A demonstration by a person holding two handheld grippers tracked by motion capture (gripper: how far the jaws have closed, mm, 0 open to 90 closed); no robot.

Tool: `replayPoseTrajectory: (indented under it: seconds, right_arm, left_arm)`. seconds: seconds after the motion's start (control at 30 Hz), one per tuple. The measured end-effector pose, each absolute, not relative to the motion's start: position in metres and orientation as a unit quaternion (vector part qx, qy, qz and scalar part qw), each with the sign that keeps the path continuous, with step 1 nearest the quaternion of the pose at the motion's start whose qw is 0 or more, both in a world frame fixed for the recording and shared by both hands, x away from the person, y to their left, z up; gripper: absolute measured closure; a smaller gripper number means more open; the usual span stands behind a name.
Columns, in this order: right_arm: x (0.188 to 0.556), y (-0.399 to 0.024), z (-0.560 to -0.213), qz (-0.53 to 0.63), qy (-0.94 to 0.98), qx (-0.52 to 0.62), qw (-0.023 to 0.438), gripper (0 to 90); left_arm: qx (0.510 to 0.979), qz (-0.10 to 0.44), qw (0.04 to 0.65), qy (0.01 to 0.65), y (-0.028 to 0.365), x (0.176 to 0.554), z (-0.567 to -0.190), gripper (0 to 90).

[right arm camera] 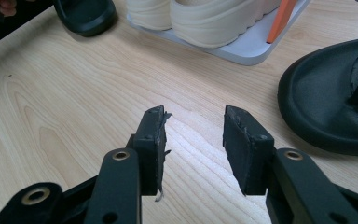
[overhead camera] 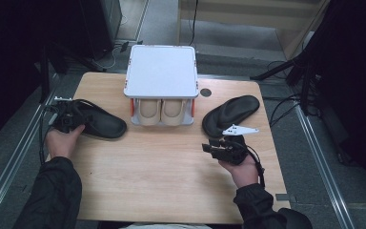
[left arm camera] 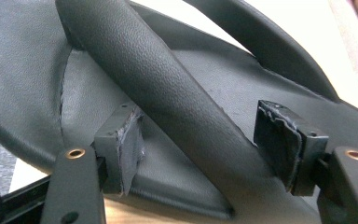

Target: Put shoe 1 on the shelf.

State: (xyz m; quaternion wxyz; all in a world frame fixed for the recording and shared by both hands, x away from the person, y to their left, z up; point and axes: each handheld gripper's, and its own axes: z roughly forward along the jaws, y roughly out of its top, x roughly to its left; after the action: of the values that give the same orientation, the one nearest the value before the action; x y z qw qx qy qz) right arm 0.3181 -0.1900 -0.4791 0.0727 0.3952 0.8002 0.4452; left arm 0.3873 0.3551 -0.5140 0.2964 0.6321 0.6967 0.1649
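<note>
A black sandal point(overhead camera: 100, 125) lies at the table's left, its toe towards the middle. My left gripper point(overhead camera: 69, 121) sits at its heel end. In the left gripper view the sandal's strap point(left arm camera: 168, 93) runs between the jaws of my left gripper point(left arm camera: 203, 140), which stand open with the pads clear of it. A second black sandal point(overhead camera: 231, 113) lies at the right, also seen close in the right gripper view point(right arm camera: 326, 102). My right gripper point(overhead camera: 214, 147) hovers just in front of it, and its jaws point(right arm camera: 193, 140) are open over bare wood with nothing between them.
A white two-level shoe stand point(overhead camera: 161, 71) with orange posts stands at the back middle of the wooden table point(overhead camera: 171, 181). A pair of cream shoes point(overhead camera: 161, 110) sits on its lower shelf. Cables and dark stands surround the table on the floor.
</note>
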Motion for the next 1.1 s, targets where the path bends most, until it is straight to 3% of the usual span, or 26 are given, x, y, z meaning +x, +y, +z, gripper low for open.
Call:
replayPoseTrajectory:
  seconds: [0.47,0.87,1.1]
  right_arm:
    - [0.318,-0.19,-0.479,0.444,0.801,0.394,0.077,59.9]
    - [0.318,-0.19,-0.478,0.444,0.801,0.394,0.08,59.9]
    - [0.318,-0.19,-0.478,0.444,0.8,0.395,0.078,59.9]
  left_arm:
    - [0.639,0.172,0.279,0.696,0.353,0.392,-0.513,45.5]
    - [0.628,0.152,0.292,0.705,0.361,0.391,-0.51,69.0]
    - [0.623,0.13,0.305,0.708,0.366,0.39,-0.507,70.7]
